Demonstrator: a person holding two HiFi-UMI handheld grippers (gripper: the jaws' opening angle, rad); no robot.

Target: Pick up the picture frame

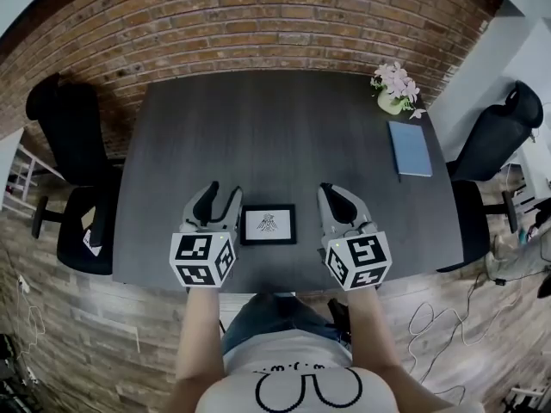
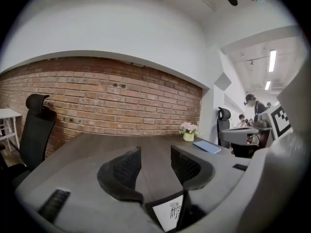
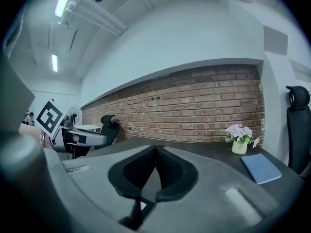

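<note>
Picture frame [image 1: 268, 224] lies between left gripper [image 1: 219, 195], fingers open, and right gripper [image 1: 332, 193], fingers closed, apparently untouched.

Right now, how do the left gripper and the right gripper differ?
On the left gripper the fingers stand apart; on the right gripper the fingers are shut together. The left gripper sits at the left side of the frame, the right gripper at its right side. Both are empty, over the near edge of the table.
</note>
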